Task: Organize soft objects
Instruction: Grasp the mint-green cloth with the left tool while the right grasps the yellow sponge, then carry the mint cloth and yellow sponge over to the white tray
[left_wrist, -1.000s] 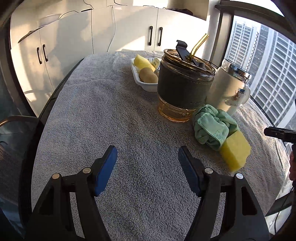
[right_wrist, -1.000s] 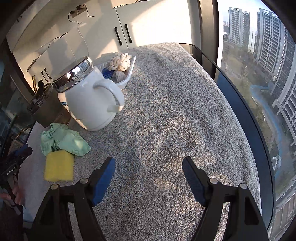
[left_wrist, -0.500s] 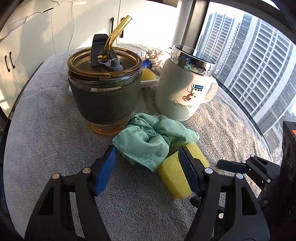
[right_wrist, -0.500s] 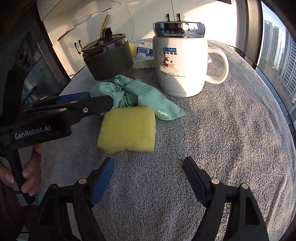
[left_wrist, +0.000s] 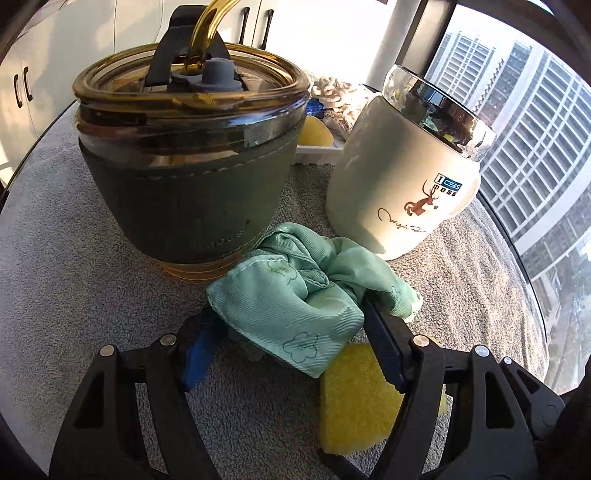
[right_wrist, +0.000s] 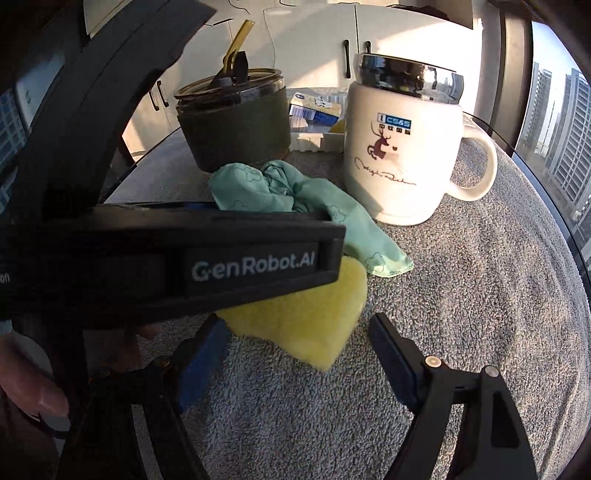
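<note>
Left wrist view: the left gripper (left_wrist: 291, 347) has pushed in from half a second ago and its wide-open fingers now straddle the green cloth (left_wrist: 295, 306), sponge (left_wrist: 354, 402) just under its right finger, so a grab looks close. Right wrist view: the right gripper (right_wrist: 295, 365) has closed in too, open wide and empty, sponge (right_wrist: 306, 325) between its fingertips, cloth (right_wrist: 280, 192) beyond.

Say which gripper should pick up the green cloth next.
Left. The left gripper already has its open jaws around the green cloth; the right gripper faces the yellow sponge.
</note>
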